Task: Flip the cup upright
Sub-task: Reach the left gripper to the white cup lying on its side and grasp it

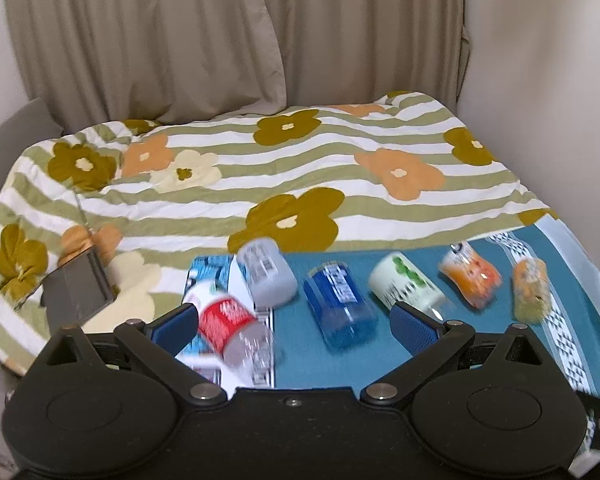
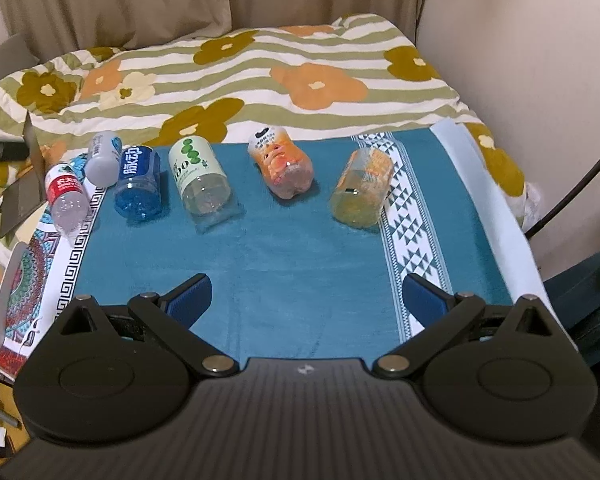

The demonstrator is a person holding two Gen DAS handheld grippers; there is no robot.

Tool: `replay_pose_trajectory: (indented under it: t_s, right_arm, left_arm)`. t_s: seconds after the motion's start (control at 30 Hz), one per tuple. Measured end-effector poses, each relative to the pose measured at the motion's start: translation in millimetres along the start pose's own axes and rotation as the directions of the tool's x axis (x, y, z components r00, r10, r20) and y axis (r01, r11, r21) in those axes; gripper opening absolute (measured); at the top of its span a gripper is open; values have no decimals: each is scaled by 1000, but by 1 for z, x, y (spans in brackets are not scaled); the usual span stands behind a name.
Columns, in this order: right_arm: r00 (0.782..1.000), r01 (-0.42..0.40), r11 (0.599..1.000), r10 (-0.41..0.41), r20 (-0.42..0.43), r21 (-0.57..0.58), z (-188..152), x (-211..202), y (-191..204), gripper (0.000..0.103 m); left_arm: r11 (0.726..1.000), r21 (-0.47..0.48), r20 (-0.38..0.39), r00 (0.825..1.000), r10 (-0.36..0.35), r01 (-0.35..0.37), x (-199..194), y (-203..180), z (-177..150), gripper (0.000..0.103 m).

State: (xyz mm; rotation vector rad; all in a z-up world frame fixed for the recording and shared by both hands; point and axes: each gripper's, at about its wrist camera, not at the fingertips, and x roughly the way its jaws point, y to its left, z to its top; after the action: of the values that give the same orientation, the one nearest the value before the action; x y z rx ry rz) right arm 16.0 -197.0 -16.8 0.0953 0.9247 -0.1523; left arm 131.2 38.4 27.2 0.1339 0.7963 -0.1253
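Several bottle-shaped cups lie on their sides in a row on a teal cloth (image 2: 300, 260). From left: a red-labelled one (image 2: 66, 200) (image 1: 232, 328), a grey-white one (image 2: 104, 156) (image 1: 266, 276), a blue one (image 2: 137, 184) (image 1: 340, 304), a green-and-white one (image 2: 200, 180) (image 1: 406, 284), an orange one (image 2: 284, 168) (image 1: 470, 276) and a yellow one (image 2: 360, 190) (image 1: 530, 290). My left gripper (image 1: 294, 326) is open, low over the row, its left finger beside the red-labelled cup. My right gripper (image 2: 306, 296) is open and empty, well short of the row.
The cloth lies on a bed with a striped floral quilt (image 1: 300, 168). A dark laptop (image 1: 78, 292) sits at the left. Curtains (image 1: 160, 40) hang behind and a wall (image 2: 540, 60) is on the right. The cloth's patterned border (image 2: 412, 220) runs along the right.
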Motion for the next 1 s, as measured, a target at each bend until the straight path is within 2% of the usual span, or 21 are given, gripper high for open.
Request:
replay_pose_trajectory:
  t_s: [0.27, 0.53, 0.83, 0.93, 1.0]
  right_arm:
    - [998, 32, 999, -30, -56, 37, 0, 33, 21, 103]
    - [993, 60, 997, -54, -107, 53, 4, 65, 37, 103]
    - [991, 56, 997, -50, -121, 46, 18, 89, 51, 103]
    - [991, 50, 998, -45, -126, 40, 21, 95, 57, 103]
    - [991, 48, 998, -43, -129, 35, 22, 97, 59, 103]
  left_arm:
    - [997, -45, -118, 991, -68, 63, 93, 37, 41, 102]
    - [993, -96, -253, 963, -96, 74, 181, 52, 55, 97]
    - [984, -163, -354, 927, -128, 73, 233, 62, 51, 87]
    - [981, -177, -379, 915, -139, 76, 241, 63, 49, 76]
    - [978, -189, -387, 909, -152, 83, 245, 62, 48, 75]
